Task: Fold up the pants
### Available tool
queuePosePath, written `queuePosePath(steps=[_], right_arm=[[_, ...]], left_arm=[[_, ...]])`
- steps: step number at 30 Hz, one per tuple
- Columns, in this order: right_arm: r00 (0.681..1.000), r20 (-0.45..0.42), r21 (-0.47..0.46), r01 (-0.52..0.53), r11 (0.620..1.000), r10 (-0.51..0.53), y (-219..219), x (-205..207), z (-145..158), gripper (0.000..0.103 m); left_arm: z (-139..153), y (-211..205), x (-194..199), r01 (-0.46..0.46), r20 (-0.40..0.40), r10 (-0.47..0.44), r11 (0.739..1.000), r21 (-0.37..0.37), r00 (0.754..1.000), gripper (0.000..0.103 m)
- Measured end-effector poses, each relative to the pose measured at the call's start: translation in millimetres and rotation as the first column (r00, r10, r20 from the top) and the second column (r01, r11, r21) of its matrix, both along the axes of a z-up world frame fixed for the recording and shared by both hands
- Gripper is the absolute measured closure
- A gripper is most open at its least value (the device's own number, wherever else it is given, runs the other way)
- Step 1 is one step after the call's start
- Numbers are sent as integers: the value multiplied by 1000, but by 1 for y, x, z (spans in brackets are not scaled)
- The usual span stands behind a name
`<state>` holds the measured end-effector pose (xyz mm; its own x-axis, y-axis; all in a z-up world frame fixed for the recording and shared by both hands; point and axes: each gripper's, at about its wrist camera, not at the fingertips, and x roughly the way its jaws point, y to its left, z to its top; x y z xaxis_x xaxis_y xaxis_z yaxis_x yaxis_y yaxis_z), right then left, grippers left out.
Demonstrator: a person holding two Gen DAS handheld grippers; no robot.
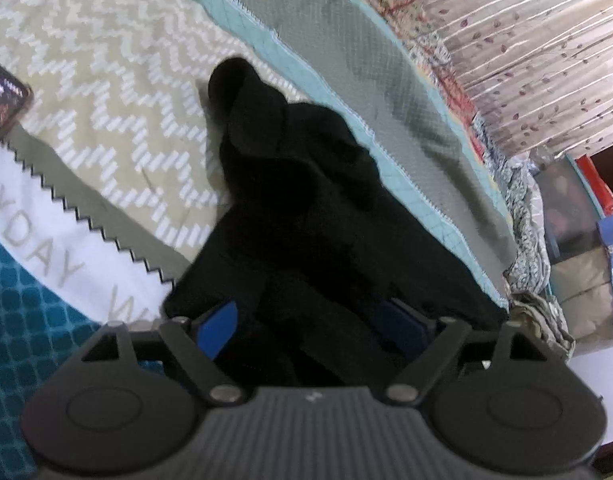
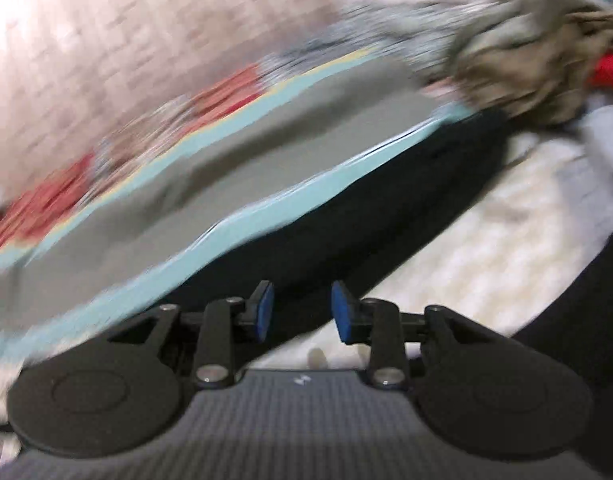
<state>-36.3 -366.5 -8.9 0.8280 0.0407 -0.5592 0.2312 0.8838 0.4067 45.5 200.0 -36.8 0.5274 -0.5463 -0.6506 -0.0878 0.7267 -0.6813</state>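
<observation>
Your bedspread (image 1: 106, 92), chevron-patterned, carries the black pants (image 1: 306, 200), bunched from centre toward 6 o'clock. Your left gripper (image 1: 312, 328) stands spread around their near end. Your right gripper (image 2: 302, 310) is part-open, pinching nothing.

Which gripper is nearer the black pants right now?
Left. The left gripper straddles the black pants, jaws open around the cloth. The right gripper hangs open just above them, gripping nothing.

"RYDAY" – white cloth (image 1: 34, 236)
</observation>
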Motion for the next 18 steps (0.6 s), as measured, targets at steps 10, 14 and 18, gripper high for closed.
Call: queuePosePath(steps=[10,14,18], right_arm=[[942,-38,140,-325,935,333,106,15,-9,66],[878,-4,108,-476,873,479,139,12,4,66],[846,-33,128,-524,842,532,162,9,0,66]], left_arm=[[-8,7,-38,-43,-62,40,998,-44,997,99],[-3,27,-50,-144,-68,143,989,-18,987,24],[-18,23,-36,-161,-86,155,985,-61,984,19]])
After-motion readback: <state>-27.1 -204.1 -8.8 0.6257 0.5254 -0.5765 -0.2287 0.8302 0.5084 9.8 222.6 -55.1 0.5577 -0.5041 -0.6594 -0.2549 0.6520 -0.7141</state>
